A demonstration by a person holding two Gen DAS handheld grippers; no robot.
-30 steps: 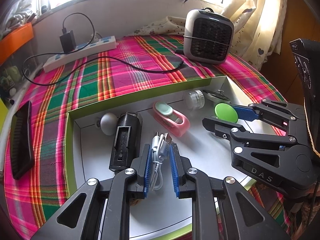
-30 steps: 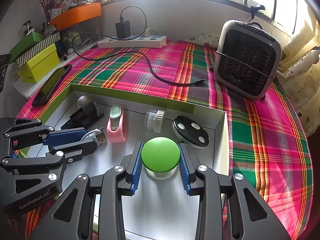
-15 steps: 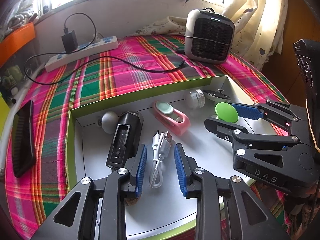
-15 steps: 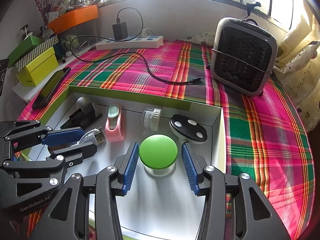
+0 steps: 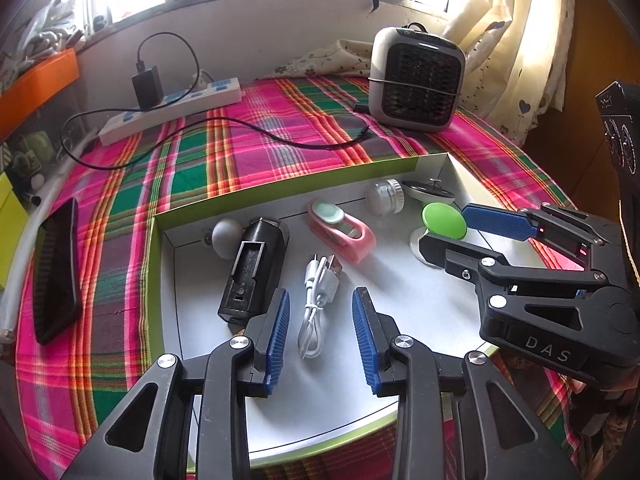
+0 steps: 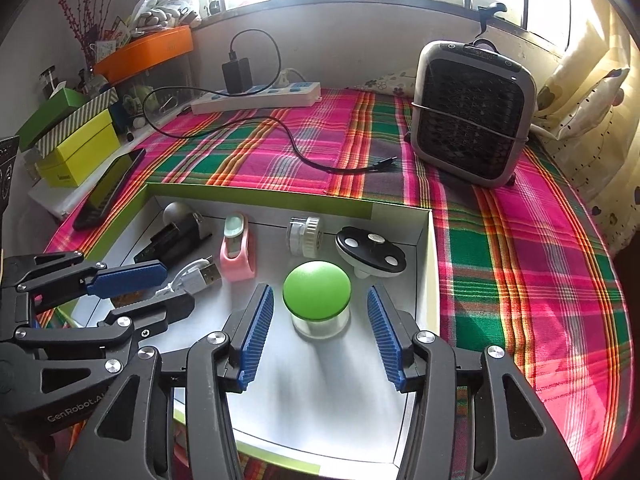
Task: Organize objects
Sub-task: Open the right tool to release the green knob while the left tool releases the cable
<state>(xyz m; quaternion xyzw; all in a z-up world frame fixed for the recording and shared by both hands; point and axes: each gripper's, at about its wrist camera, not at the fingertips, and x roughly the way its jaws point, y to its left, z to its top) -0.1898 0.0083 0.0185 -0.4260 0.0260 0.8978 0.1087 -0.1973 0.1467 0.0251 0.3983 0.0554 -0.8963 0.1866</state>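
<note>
the left gripper (image 5: 320, 336) is opening, its pads clear of the white cable (image 5: 318, 300) lying between them in the box (image 5: 158, 280). the right gripper (image 6: 320, 336) is opening around the green-lidded jar (image 6: 317, 300), not touching it.

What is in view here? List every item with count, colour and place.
box: 1, white inside with green walls, on the plaid cloth
white cable: 1, coiled, in box, between left gripper's opening jaws, untouched
green-lidded jar: 1, clear base, in box, between right gripper's opening jaws, untouched
pink clip: 1, in box, mid back
black holder: 1, in box, left
grey ball: 1, box's back left corner
white knob: 1, in box, back
black disc: 1, white dots, back right of box
fan heater: 1, grey and black, on cloth
power strip: 1, white, black charger plugged in
phone: 1, black, left of box
left gripper: 1, black, blue pads
right gripper: 1, black, blue pads
</note>
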